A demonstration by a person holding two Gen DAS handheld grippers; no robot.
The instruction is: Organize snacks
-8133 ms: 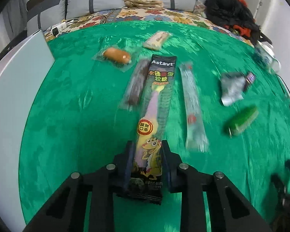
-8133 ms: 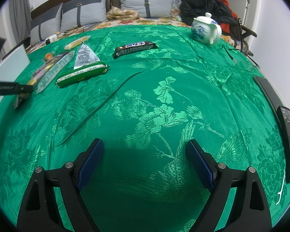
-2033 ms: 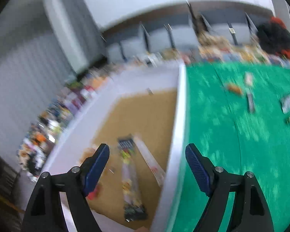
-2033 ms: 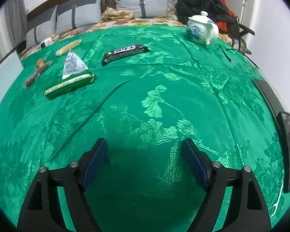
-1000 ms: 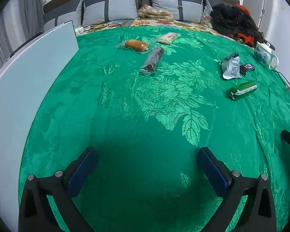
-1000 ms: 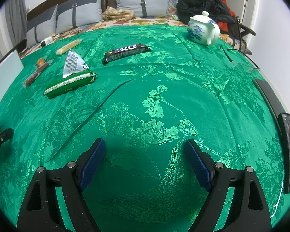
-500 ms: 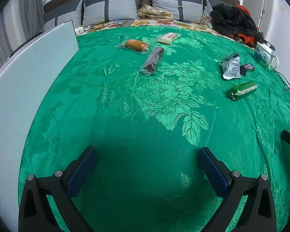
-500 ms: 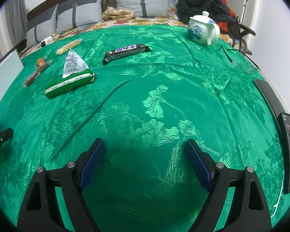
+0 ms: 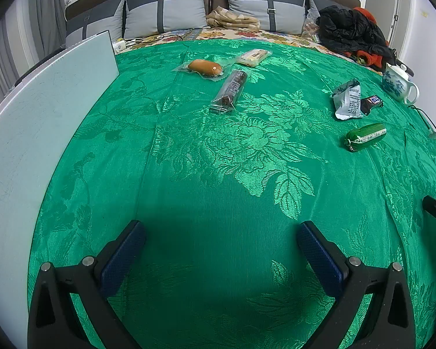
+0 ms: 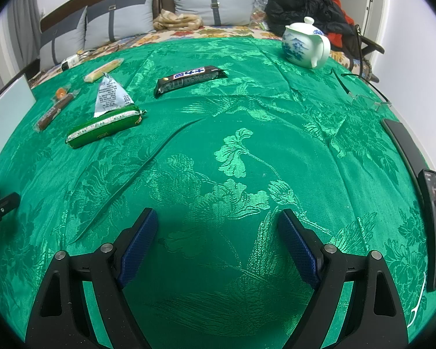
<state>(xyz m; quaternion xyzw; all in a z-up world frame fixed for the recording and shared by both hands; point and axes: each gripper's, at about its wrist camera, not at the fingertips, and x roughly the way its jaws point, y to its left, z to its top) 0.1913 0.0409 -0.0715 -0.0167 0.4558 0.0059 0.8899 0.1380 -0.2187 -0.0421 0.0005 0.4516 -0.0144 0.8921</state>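
Snacks lie spread over a green brocade cloth (image 9: 218, 160). At the far side are a wrapped bun (image 9: 205, 67), a pale wafer pack (image 9: 253, 56) and a brown stick in clear wrap (image 9: 231, 90). To the right lie a silver foil pack (image 9: 347, 100), a dark chocolate bar (image 10: 190, 77) and a green sausage-shaped pack (image 9: 364, 136). My left gripper (image 9: 221, 237) hangs open and empty over bare cloth near the front. My right gripper (image 10: 216, 226) is open and empty too, well short of the green pack (image 10: 104, 125).
The white wall of a box (image 9: 35, 133) runs along the cloth's left edge. A blue-and-white teapot (image 10: 303, 46) stands far right. A phone (image 10: 434, 226) and a dark flat slab (image 10: 404, 142) lie at the right edge. Pillows and dark clothing sit behind.
Eight seconds ago my left gripper held a long candy pack; two seconds ago it was open over the box with that pack inside. Over the last second, neither gripper has moved.
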